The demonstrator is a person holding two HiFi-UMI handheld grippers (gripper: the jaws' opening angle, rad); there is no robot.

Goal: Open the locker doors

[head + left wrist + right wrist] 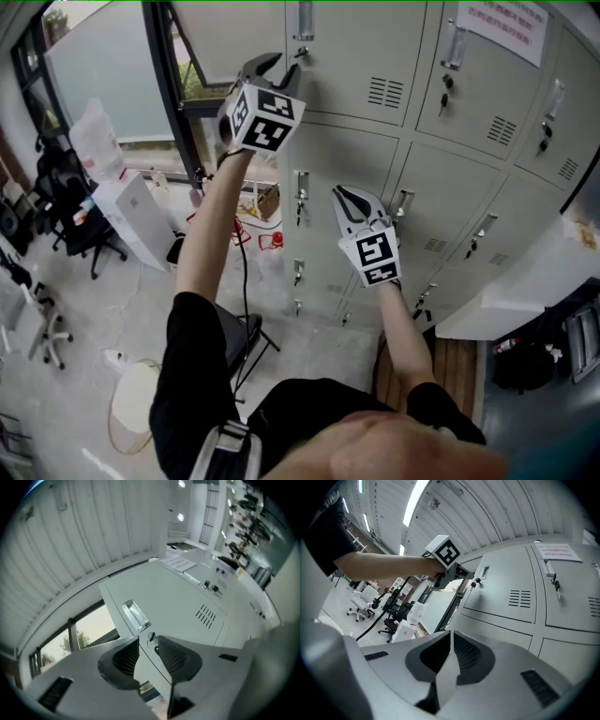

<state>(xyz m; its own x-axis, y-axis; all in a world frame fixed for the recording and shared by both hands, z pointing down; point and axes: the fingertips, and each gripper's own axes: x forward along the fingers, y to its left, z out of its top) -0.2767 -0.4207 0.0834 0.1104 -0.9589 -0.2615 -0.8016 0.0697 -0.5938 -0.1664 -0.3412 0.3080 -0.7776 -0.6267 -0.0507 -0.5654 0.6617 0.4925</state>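
Lockers (441,202) all look shut: my left gripper (270,67) hovers part-open at a top key (152,637), right gripper (342,193) closed, empty.

Daylight came through the large dark-framed glass window (103,66); a long white ceiling tube lamp (417,496) glared. Edges bent strongly and darkened.

The left gripper (148,642) has its jaws a little apart, with nothing pinched between the ribbed pads. Through the gap shows the lock (151,639) of a grey locker door (176,597), seemingly with a small key (152,635) in it, though it is too small to be sure. Just above the lock sits a recessed metal handle (136,615). Vent slots (205,616) lie further right. A window (82,639) borders the lockers on the left.
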